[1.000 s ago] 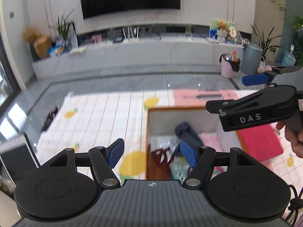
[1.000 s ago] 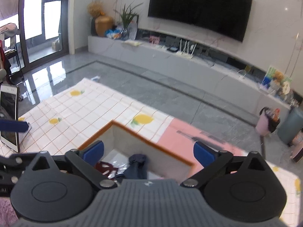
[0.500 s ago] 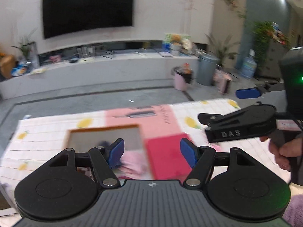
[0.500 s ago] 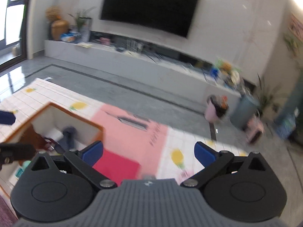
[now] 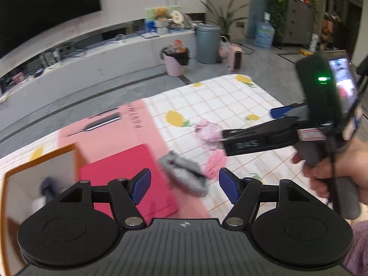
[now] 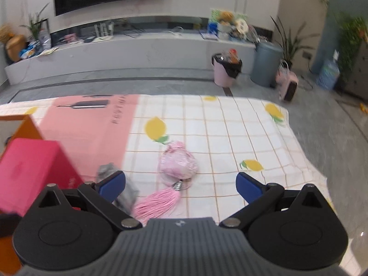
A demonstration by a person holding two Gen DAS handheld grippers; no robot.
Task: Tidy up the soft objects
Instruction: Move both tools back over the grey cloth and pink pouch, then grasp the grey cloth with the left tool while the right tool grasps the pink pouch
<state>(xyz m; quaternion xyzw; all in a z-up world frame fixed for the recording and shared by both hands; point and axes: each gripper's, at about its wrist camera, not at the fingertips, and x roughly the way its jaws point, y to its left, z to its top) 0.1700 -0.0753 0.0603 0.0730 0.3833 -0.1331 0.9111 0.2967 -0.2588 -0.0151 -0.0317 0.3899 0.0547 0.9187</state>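
A pink pouch (image 6: 179, 163) with a pink tassel (image 6: 156, 203) lies on the lemon-print cloth (image 6: 230, 133); beside it, to the left, is a crumpled grey cloth (image 5: 184, 174). My left gripper (image 5: 185, 185) hangs open above the grey cloth, nothing between its blue pads. My right gripper (image 6: 180, 186) is open above the pouch and tassel, also empty. In the left wrist view the right gripper (image 5: 279, 124), held by a hand (image 5: 340, 170), hovers over the pouch (image 5: 207, 132). The orange-rimmed box (image 5: 41, 158) at the left holds a dark item.
A red flat box (image 5: 128, 177) lies next to the orange-rimmed box on a pink sheet (image 5: 110, 128). Beyond the cloth's far edge are grey floor, a pink bin (image 6: 224, 70), a grey bin (image 6: 264, 63) and a long TV bench (image 6: 115, 50).
Both grippers have swung right, away from the orange-rimmed box, and lowered toward the pouch and grey cloth. Their jaws stayed open and empty.
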